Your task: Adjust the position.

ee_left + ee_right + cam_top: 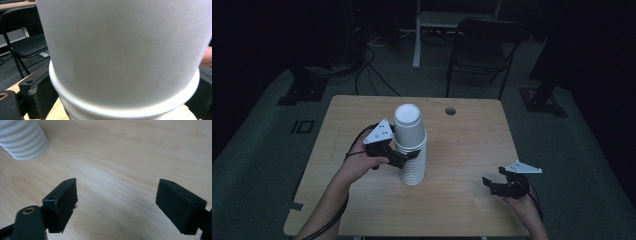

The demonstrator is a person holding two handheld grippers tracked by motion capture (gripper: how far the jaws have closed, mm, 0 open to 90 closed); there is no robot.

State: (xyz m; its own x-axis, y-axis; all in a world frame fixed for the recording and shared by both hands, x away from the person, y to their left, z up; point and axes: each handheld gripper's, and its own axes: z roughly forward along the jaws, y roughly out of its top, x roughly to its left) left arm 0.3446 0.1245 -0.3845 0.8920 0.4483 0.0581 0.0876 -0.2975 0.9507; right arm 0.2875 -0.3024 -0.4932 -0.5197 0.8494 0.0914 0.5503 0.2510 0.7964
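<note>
**Cup stack upright at mid-table, left jaws around it**

Dim beyond the table (462, 150); dark floor, a folding chair (479, 47) and cables barely made out at the far side. Near edge of the table cut off by the bottom of the high view, forearms likewise cropped.

Stack of white paper cups (410, 147) standing mouth-down near the middle of the table, long axis vertical, closed bottom of the top cup facing up. Top cup raised clear of the ribbed column of rims beneath it, leaning a little away from straight. Up close in the left gripper view, stack of white paper cups (125, 55) cropped at top and both sides; rims only glimpsed at the bottom edge.

Left gripper (404, 156) at the stack's left side, jaws set to either side of the cups just under the top cup's rim; actual contact with the cup wall hard to judge, one jaw mostly hidden behind the stack.

Right gripper (497, 186) low over bare wood near the right front of the table, well apart from the stack, jaws spread wide with nothing between. Same wide gap in the right gripper view, right gripper (116, 205) over wood grain, stack's base cut off at the upper left corner.
</note>
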